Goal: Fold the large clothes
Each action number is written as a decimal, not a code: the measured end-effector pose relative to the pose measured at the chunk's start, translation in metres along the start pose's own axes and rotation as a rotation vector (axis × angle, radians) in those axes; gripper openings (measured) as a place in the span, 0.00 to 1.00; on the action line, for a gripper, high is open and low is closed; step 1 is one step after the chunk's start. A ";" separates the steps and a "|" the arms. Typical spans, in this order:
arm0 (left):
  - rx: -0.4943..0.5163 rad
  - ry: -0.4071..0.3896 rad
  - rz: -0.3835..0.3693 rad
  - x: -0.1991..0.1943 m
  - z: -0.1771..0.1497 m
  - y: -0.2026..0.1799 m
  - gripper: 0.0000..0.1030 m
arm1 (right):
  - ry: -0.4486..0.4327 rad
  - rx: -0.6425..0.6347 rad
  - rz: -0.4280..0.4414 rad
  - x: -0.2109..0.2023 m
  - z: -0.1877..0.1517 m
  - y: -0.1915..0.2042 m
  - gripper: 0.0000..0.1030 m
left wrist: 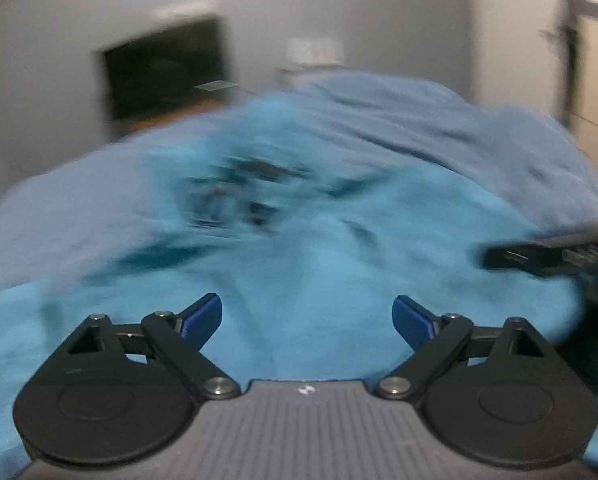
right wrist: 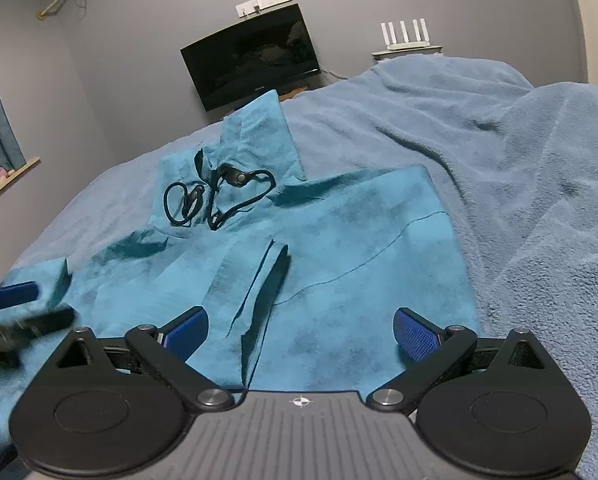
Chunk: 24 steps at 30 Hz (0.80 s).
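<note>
**Ana:** So, where does the garment stand? I see the teal hooded top (right wrist: 331, 248) spread on the bed, hood (right wrist: 235, 152) pointing toward the far wall, black drawstring (right wrist: 219, 196) looped just below it.

**Ben:** Mostly flat, I'd say. One side panel looks turned in over the body, with a straight edge running down the middle, so a first fold may be in. On the opposite side a bit of cloth, maybe a sleeve (right wrist: 39, 276), sticks up beside the left gripper (right wrist: 15, 308), not yet laid over.

**Ana:** And the claws?

**Ben:** Both spread wide, nothing between the pads. The right gripper (right wrist: 301, 330) hovers over the near hem with only fabric beneath it. In the left wrist view the left gripper is also gaping above the cloth, empty; that picture is heavily blurred, so detail is poor.

**Ana:** What's left, then?

**Ben:** By my reckoning, the second side needs bringing in, then the hood folded down and the body halved. Early to middle stage.

**Ana:** Surroundings?

**Ben:** A pale blue fleece blanket (right wrist: 479, 140) covers the bed under the top; behind it a dark monitor (right wrist: 255, 56) and a white router (right wrist: 407, 40) against a grey wall.
</note>
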<state>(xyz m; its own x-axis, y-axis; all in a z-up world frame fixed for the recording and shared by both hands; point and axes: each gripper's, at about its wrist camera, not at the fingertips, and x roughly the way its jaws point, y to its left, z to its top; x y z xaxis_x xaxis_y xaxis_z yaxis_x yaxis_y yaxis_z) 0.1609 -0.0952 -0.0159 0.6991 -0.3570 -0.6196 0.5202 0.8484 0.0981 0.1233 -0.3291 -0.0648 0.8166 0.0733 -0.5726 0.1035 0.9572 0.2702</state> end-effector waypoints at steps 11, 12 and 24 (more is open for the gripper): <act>0.306 0.150 0.026 0.080 -0.007 -0.068 0.54 | 0.022 -0.006 -0.001 0.010 -0.003 -0.005 0.98; 0.257 0.155 0.014 0.079 -0.005 -0.059 0.42 | 0.023 -0.005 0.000 0.010 -0.003 -0.006 0.98; -0.327 -0.019 0.294 -0.015 -0.004 0.107 0.09 | 0.030 -0.020 0.012 0.012 -0.005 -0.002 0.98</act>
<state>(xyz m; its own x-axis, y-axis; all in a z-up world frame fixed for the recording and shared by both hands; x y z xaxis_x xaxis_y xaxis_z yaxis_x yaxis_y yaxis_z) 0.2037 0.0023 0.0011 0.8050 -0.0863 -0.5870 0.1171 0.9930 0.0146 0.1299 -0.3286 -0.0759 0.8002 0.0925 -0.5925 0.0828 0.9615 0.2619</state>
